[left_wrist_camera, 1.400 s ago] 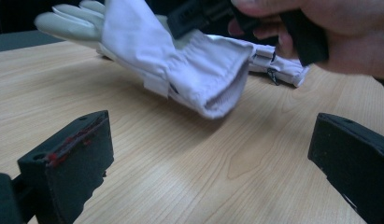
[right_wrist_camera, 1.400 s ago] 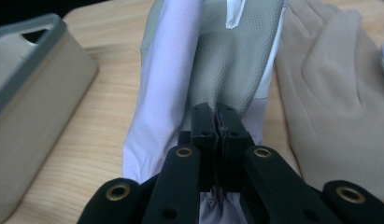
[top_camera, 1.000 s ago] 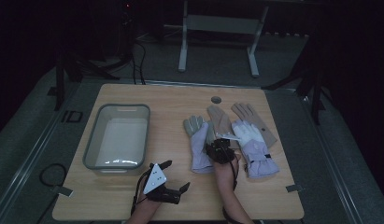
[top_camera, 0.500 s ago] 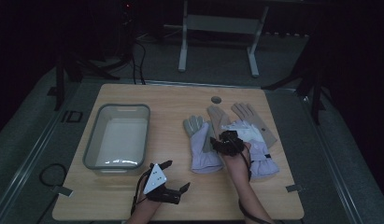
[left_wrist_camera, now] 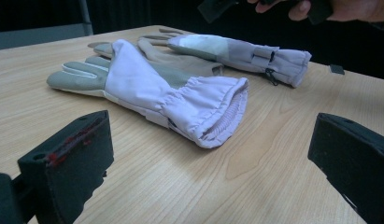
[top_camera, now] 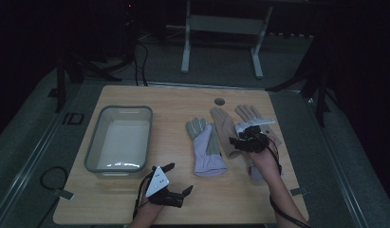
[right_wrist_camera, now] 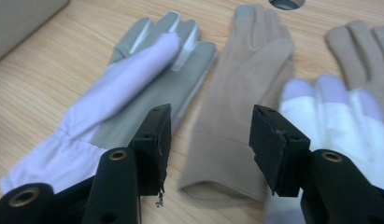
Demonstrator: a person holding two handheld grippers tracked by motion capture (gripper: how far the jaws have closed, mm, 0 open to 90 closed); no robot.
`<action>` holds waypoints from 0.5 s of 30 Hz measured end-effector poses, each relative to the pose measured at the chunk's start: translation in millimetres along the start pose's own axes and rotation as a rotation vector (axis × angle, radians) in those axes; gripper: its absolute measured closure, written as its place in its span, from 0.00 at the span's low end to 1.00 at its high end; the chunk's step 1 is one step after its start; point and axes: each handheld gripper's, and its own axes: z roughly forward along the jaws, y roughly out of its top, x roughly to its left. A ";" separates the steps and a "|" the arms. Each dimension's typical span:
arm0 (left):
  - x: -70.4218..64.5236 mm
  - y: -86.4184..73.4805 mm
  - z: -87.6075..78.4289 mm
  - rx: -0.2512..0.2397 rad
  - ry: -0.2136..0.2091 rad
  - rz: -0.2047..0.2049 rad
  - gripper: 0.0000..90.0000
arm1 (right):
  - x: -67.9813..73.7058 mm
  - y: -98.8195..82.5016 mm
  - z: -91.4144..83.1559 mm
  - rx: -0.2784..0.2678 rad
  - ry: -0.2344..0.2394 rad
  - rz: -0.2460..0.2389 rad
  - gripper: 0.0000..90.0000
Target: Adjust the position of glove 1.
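Right gripper view — right gripper [right_wrist_camera: 208,144] half-open, empty, opening; tan glove [right_wrist_camera: 245,98] fingers point away.

My left gripper [top_camera: 176,191] sits low at the near edge, forearm coming in from the bottom, its jaws spread wide with nothing between them and the grey three-cornered plate tilted up on top. My right gripper [top_camera: 234,141] is out ahead on an extended forearm, hand wrapped round its body, cable trailing down the wrist. Its jaws have just been opening, about half apart and gripping nothing.
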 end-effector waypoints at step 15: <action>0.2 0.2 0.5 0.001 0.004 -0.005 0.00 | -61.9 -21.8 -36.8 0.003 -0.052 -0.090 0.61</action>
